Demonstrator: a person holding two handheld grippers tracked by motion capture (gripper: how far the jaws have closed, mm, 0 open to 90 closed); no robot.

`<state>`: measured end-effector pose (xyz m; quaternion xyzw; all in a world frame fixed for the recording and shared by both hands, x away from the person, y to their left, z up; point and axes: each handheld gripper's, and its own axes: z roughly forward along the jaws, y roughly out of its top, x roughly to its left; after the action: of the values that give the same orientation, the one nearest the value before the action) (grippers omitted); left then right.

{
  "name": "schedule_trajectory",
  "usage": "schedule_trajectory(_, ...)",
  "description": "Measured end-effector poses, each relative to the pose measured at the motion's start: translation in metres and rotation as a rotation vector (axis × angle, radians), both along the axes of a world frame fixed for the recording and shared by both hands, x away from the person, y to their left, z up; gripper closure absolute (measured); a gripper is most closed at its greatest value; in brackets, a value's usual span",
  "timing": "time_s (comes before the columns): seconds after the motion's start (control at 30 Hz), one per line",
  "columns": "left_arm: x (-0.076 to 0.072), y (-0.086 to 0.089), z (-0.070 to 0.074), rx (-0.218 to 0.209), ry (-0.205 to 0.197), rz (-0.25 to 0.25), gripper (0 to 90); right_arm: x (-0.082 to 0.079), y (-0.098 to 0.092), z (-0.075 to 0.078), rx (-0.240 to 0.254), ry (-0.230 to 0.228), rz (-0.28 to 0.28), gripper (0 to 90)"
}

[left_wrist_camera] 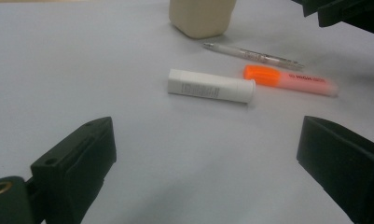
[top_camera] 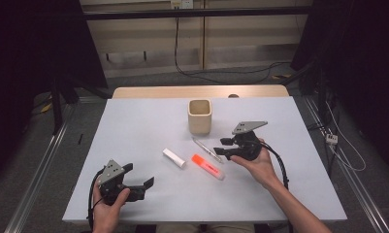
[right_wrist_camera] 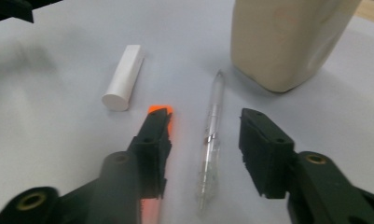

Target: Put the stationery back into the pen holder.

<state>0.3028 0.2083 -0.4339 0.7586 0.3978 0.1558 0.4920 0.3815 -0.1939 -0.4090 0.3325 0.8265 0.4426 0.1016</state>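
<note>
White counter (top_camera: 134,145) carries a beige cup (top_camera: 200,116); just in front of that cup lies the clear pen (right_wrist_camera: 211,140), between my right gripper (right_wrist_camera: 203,140)'s spread, untouching jaws. Left gripper (left_wrist_camera: 205,154) gapes empty.

This looks like a lab or test room set up for recording. A plain white rectangular bench (top_camera: 134,145) stands alone on a grey carpeted floor (top_camera: 32,160), flanked by metal floor rails (top_camera: 46,155) and dark black curtains (top_camera: 27,43) at both sides. Black cables (top_camera: 221,75) run loose across the floor from a wall socket (top_camera: 181,4) on pale wooden panelling (top_camera: 143,39). A black horizontal bar (top_camera: 197,13) crosses the back, as on a camera rig.
</note>
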Motion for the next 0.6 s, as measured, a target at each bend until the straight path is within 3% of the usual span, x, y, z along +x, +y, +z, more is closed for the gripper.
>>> schedule_trajectory(0.23, 0.002, -0.004, 0.001, 0.007, -0.018, -0.016, 4.5, -0.002, 0.007, -0.01, -0.056, 0.056, 0.043, 90.0)
schedule_trajectory(0.37, 0.002, -0.002, -0.001, 0.001, -0.002, -0.025, 5.0, -0.001, 0.011, -0.018, -0.097, 0.085, 0.058, 90.0)
schedule_trajectory(0.6, 0.002, 0.0, -0.001, -0.004, 0.0, -0.024, 5.1, 0.001, 0.016, -0.025, -0.089, 0.126, 0.1, 90.0)
